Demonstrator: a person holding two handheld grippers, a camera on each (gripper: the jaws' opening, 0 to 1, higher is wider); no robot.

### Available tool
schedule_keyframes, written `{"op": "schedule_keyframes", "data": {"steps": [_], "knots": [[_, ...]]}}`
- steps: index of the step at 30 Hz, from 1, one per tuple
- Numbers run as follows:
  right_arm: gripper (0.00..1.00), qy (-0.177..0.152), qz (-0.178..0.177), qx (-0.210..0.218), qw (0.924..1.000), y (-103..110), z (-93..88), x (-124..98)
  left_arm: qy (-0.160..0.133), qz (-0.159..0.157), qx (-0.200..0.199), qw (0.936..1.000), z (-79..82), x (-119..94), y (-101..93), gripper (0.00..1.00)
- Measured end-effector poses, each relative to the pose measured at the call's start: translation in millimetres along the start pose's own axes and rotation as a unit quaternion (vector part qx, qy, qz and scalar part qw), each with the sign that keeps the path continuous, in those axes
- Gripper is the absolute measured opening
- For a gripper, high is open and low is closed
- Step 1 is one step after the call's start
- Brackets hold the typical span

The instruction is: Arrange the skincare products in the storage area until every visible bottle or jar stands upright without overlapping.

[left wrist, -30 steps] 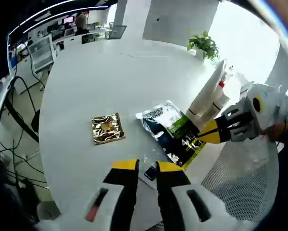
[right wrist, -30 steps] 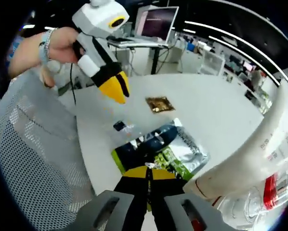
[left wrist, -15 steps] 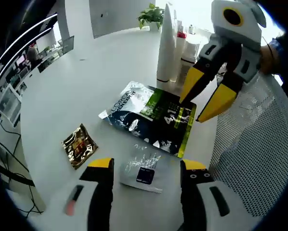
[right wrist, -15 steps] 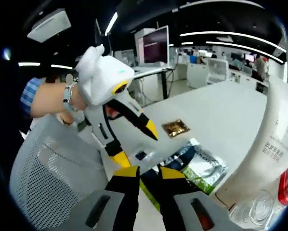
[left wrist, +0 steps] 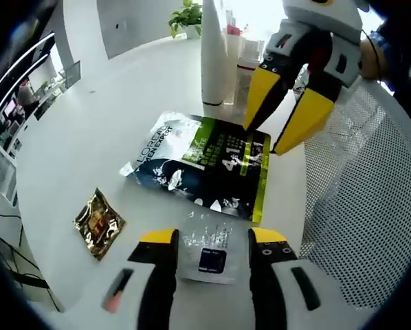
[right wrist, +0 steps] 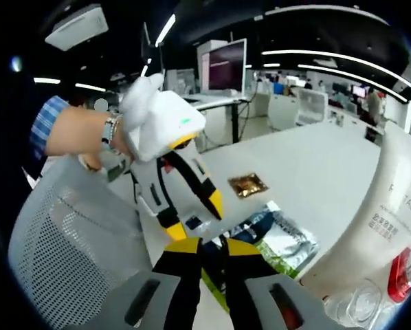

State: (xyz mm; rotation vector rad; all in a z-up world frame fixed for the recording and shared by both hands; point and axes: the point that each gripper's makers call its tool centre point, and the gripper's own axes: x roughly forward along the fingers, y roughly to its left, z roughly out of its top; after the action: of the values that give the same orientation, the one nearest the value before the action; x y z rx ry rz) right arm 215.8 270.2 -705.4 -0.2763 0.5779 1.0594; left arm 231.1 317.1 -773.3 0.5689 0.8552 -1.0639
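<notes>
— how are the fingers set?
— the left gripper (left wrist: pixel 209 237) is spread wide, nothing held; a small clear sachet (left wrist: pixel 207 247) is framed between its fingers near the bench (left wrist: pixel 89 124) edge. the right gripper (left wrist: pixel 283 113) is seen parted above the green-and-black pouch's (left wrist: pixel 205 165) corner, nothing gripped.
— and the skincare products?
— a tall white bottle (left wrist: pixel 212 58) is stood upright beyond the pouch, with smaller bottles (left wrist: pixel 243 58) just beside it. the pouch is laid flat. a gold sachet (left wrist: pixel 97 223) is laid apart, toward the bench's edge.
</notes>
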Motion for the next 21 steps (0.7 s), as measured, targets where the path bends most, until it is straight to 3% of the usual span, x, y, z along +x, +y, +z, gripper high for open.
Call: {"op": "schedule_keyframes", "data": {"steps": [5, 21], "knots": [[0.01, -0.001, -0.013, -0.012, 0.9999, -3.7, 0.5, -0.4, 0.007, -0.016, 0.019, 0.9997, -4.0, -2.6, -3.5, 0.43], [0.11, -0.034, -0.004, 0.006, 0.9994, -3.2, 11.3, -4.3, 0.010, -0.029, 0.032, 0.9990, -7.2, -5.3, -10.9, 0.42]]}}
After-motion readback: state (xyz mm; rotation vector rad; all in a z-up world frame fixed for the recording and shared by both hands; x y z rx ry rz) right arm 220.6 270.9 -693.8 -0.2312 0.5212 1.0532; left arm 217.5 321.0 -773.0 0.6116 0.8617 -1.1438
